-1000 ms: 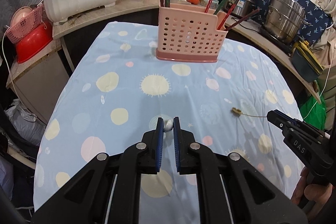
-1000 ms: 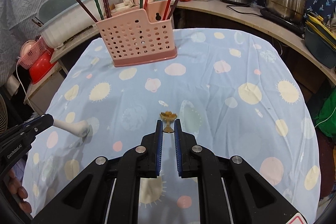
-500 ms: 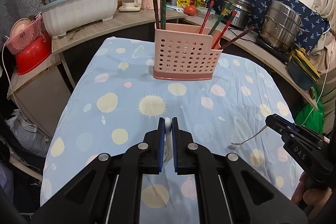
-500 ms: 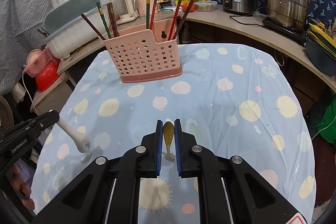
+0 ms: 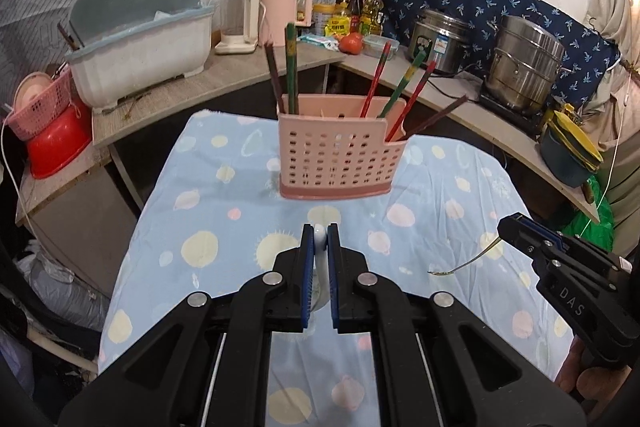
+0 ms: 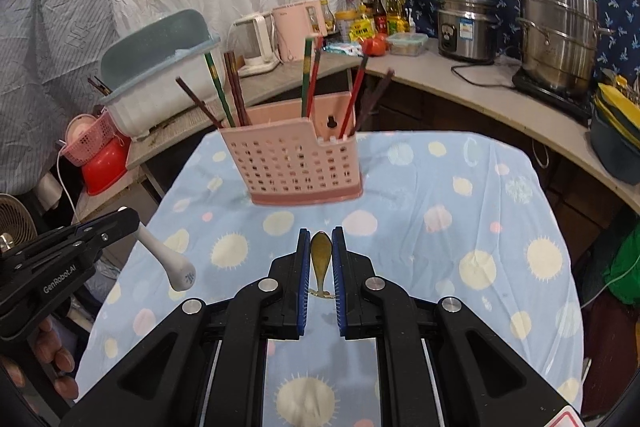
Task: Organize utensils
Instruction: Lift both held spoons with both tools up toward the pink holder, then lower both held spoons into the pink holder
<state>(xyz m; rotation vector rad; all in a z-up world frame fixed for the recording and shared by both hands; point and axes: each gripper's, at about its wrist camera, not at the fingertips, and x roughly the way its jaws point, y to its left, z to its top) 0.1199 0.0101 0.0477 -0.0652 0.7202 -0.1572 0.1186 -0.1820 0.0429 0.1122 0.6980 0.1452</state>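
Observation:
A pink perforated utensil holder (image 5: 335,163) (image 6: 296,167) stands upright at the far end of the table, with several chopsticks (image 5: 291,67) (image 6: 218,91) leaning in it. My left gripper (image 5: 319,233) is shut on a white ceramic spoon (image 5: 319,259); in the right wrist view that spoon (image 6: 170,261) hangs from the left gripper (image 6: 132,223) above the cloth. My right gripper (image 6: 321,237) is shut on a slim brass spoon (image 6: 321,259); the left wrist view shows this brass spoon (image 5: 468,261) hanging from the right gripper (image 5: 505,229), clear of the table.
The table wears a light blue dotted cloth (image 5: 224,227) (image 6: 460,227). Behind runs a curved counter with a white dish-drainer tub (image 5: 140,51), kettles (image 5: 236,23), bottles, a rice cooker (image 5: 444,39) and a steel pot (image 6: 560,35). A red basin (image 5: 56,143) sits left. Fingers (image 6: 60,363) hold the left gripper.
Both grippers rose off the cloth, lifting the white spoon and the brass spoon clear of the table. The holder now sits lower and closer in both views.

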